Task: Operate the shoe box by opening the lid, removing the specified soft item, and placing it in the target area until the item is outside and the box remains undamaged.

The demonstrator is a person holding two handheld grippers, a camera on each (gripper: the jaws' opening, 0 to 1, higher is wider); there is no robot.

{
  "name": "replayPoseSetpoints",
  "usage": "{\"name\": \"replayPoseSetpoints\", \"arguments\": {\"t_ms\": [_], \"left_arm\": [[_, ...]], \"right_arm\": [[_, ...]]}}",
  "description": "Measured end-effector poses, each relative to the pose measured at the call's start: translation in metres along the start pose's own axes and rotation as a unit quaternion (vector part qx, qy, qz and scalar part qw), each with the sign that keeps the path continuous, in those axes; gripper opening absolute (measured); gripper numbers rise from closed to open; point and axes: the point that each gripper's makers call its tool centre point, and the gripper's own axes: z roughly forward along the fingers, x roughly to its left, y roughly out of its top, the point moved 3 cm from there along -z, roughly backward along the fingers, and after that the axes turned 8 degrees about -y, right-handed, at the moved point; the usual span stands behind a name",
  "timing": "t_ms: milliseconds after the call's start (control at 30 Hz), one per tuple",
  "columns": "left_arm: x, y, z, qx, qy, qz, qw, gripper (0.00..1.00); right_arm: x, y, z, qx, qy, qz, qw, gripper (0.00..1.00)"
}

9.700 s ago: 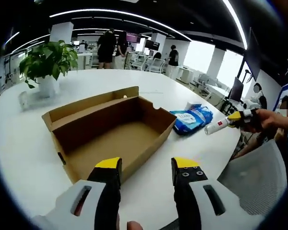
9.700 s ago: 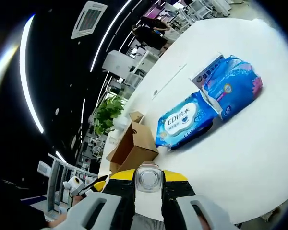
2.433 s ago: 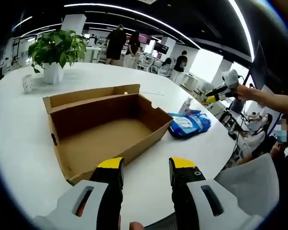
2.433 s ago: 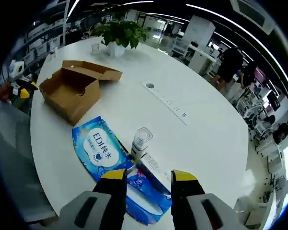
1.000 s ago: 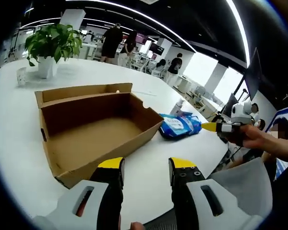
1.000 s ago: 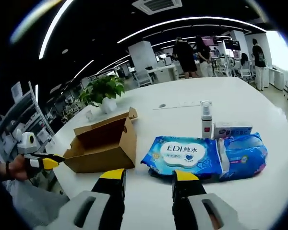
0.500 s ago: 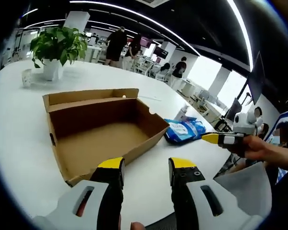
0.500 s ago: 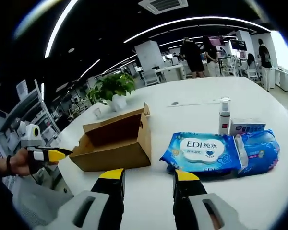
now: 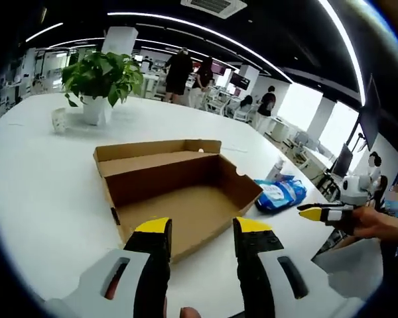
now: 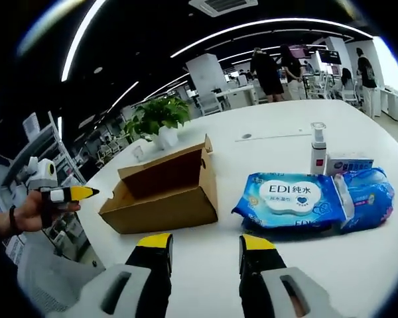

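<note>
The shoe box (image 9: 179, 192) sits open on the white table (image 9: 40, 172), and the part of its floor I can see is bare. The soft item looks like the blue wet wipes pack (image 10: 288, 202), which lies on the table just beside the box, already outside it. A second blue pack (image 10: 365, 192) touches it on the far side, and a small spray bottle (image 10: 318, 156) and a little carton (image 10: 348, 163) stand behind.

The left gripper (image 9: 200, 232) is spread wide and holds nothing. The right gripper (image 10: 203, 246) is spread wide too, and empty. Both hang above the table edge, not touching anything.

I think the job is nearly done. To end it well, keep both grippers away from the thin cardboard walls so the box does not bend or rip. If the wipes need to move more, pinch the soft pack in its middle and lift it gently.

Some things are hard to see. The near corner of the box floor hides behind the left gripper. No marked target area is clear on the table. The small print on the carton is too tiny to read. The potted plant (image 9: 99, 79) and the people far off are blurry.
</note>
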Motion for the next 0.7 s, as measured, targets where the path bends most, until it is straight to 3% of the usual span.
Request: {"name": "replayPoseSetpoints", "arguments": {"t_ms": [133,233,700], "left_arm": [[0.021,-0.003,-0.005,0.012,0.05,-0.01,0.9986,0.38],[0.031,-0.006,-0.006,0.016,0.067,-0.017,0.9975,0.39],[0.043,-0.031,0.002,0.055,0.086,-0.039,0.994,0.43]], "right_arm": [[0.0,-0.003,-0.002,0.001,-0.001,-0.001,1.0,0.37],[-0.001,-0.007,-0.004,0.001,-0.004,0.004,1.0,0.37],[0.001,-0.012,-0.009,0.007,-0.003,0.007,0.9999,0.37]]}}
